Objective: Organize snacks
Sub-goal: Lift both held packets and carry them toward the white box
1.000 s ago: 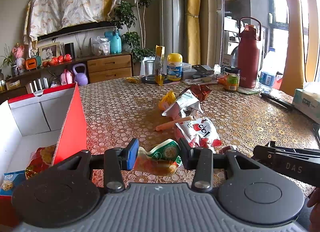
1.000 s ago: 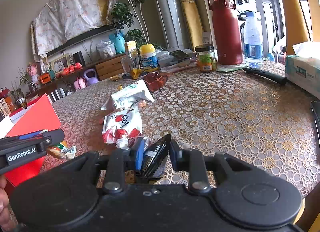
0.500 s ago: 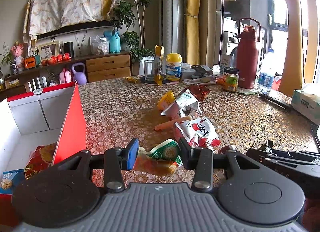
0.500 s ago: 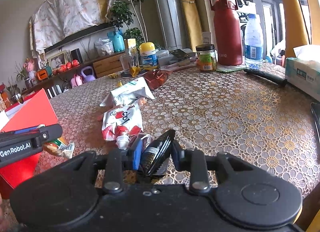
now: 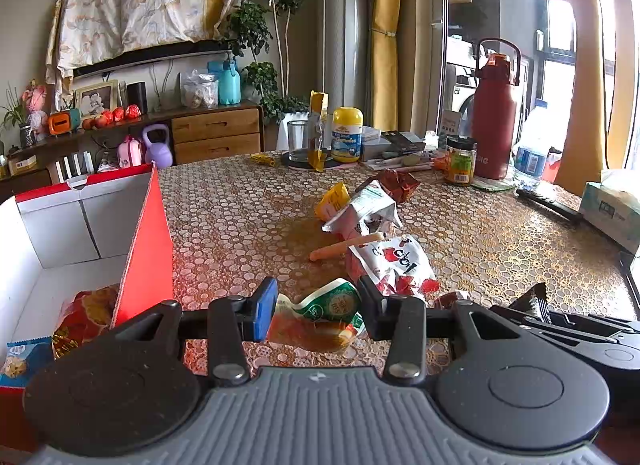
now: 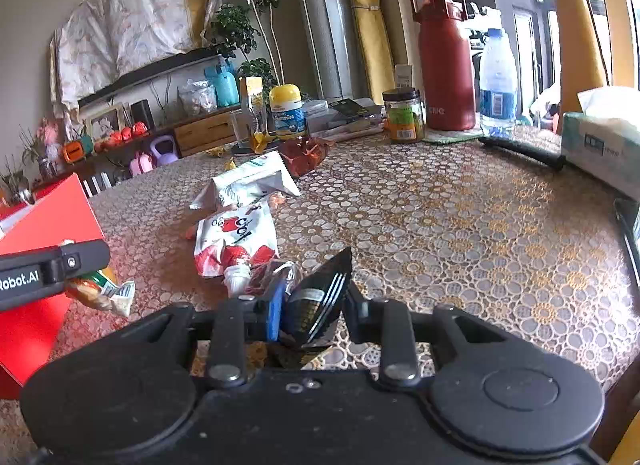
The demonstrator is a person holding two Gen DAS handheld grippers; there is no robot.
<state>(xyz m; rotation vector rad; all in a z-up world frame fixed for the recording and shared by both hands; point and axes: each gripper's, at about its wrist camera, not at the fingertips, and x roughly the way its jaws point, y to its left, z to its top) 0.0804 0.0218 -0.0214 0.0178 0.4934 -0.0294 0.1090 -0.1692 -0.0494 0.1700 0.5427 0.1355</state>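
Left gripper (image 5: 316, 311) fingers clenched on green-and-white snack packet (image 5: 320, 315), crumpled, orange-brown lower half, held above near edge of tabletop (image 5: 500, 241). Right gripper (image 6: 314, 311) fingers clamped on black glossy sachet (image 6: 318, 303), white stripes, pointed corner upward. White-and-red pouch (image 5: 394, 263) seen just beyond, flat on tabletop. Red-and-white box (image 5: 148, 249) stood at left edge, snacks inside.

Glossy foil black packet (image 6: 316, 305), matt cardboard box (image 5: 148, 249), shiny patterned tablecloth (image 5: 500, 241)
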